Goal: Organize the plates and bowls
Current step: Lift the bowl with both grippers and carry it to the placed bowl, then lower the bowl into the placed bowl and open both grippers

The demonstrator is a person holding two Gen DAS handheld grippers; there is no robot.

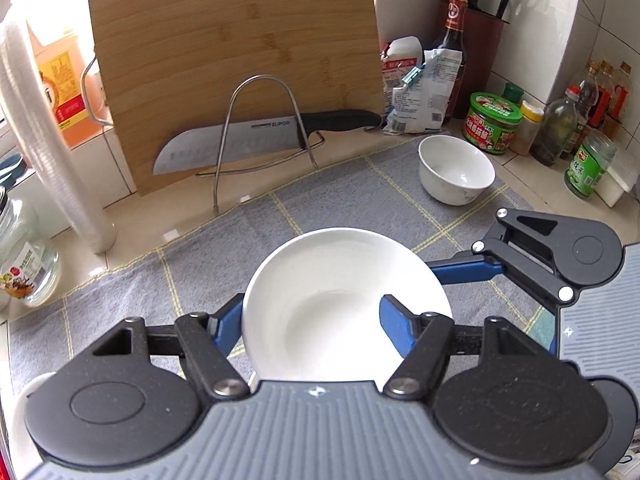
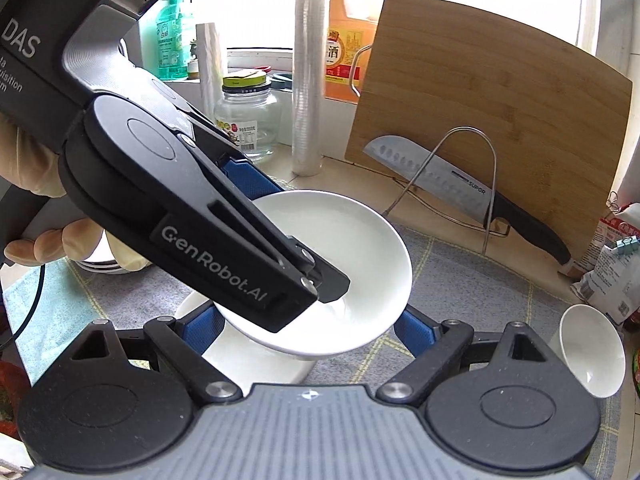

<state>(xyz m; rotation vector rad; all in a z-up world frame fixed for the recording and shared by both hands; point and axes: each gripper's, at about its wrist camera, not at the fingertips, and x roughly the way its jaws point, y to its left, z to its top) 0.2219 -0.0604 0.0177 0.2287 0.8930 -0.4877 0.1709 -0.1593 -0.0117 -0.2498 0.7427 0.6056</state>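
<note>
The left gripper (image 1: 312,320) had its blue pads pinched on a shallow white plate (image 1: 340,300), one pad inside the rim, one outside. The plate was plain, glossy and unmarked, held tilted above the grey checked mat (image 1: 200,260). In the right wrist view it hung just over an upturned white dish (image 2: 248,360). The right gripper (image 2: 308,332) stood spread wide, its pads either side of the plate, apparently not pressing it. A small white bowl (image 1: 456,168) sat upright farther back on the mat.

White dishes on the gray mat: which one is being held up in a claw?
The shallow white plate, gripped at its rim by the left claw. The small deep bowl rests alone on the mat.
</note>
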